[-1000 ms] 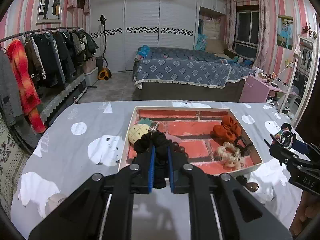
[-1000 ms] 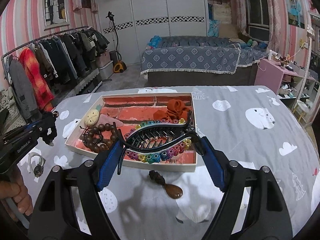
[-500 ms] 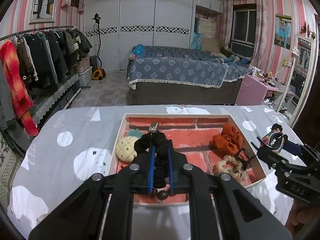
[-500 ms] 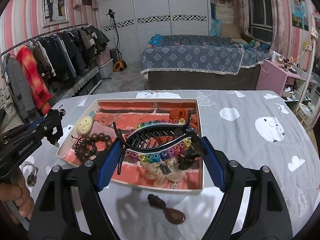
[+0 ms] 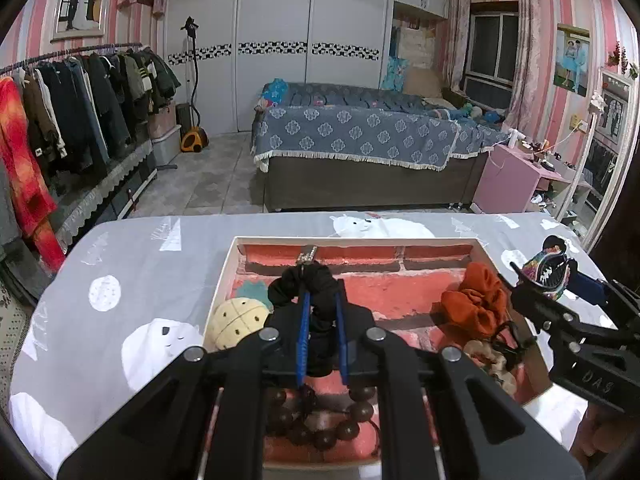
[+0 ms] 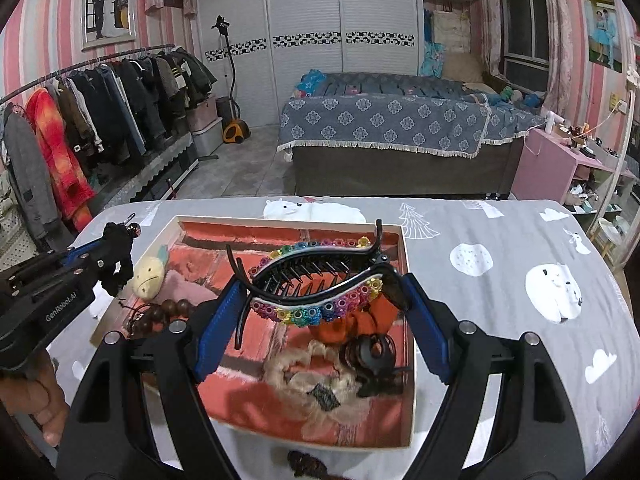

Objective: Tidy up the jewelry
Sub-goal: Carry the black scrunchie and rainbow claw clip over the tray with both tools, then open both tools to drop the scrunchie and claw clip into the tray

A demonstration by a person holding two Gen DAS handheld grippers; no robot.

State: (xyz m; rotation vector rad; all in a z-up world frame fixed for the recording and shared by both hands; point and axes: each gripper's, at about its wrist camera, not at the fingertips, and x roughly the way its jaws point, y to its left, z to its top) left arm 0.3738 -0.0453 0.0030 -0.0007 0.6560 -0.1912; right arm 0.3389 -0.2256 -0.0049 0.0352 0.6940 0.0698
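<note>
— While both tongs hover over the brick-patterned tray (image 6: 404,280), what do they hold?
— Left tongs (image 5: 322,328) pinch a black scrunchie (image 5: 306,286); right tongs (image 6: 320,300) clamp a rainbow-flowered hair claw (image 6: 316,280) above the orange scrunchie (image 6: 360,322).

Both the left gripper (image 5: 322,320) and right gripper (image 6: 316,300) have advanced over the tray (image 6: 404,280).

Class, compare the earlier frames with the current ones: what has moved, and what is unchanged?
Both claws advanced over the tray. The left claw carried the black scrunchie farther in; the right claw brought the rainbow hair clip above the orange scrunchie. Both grips are unchanged; nothing was released.
</note>
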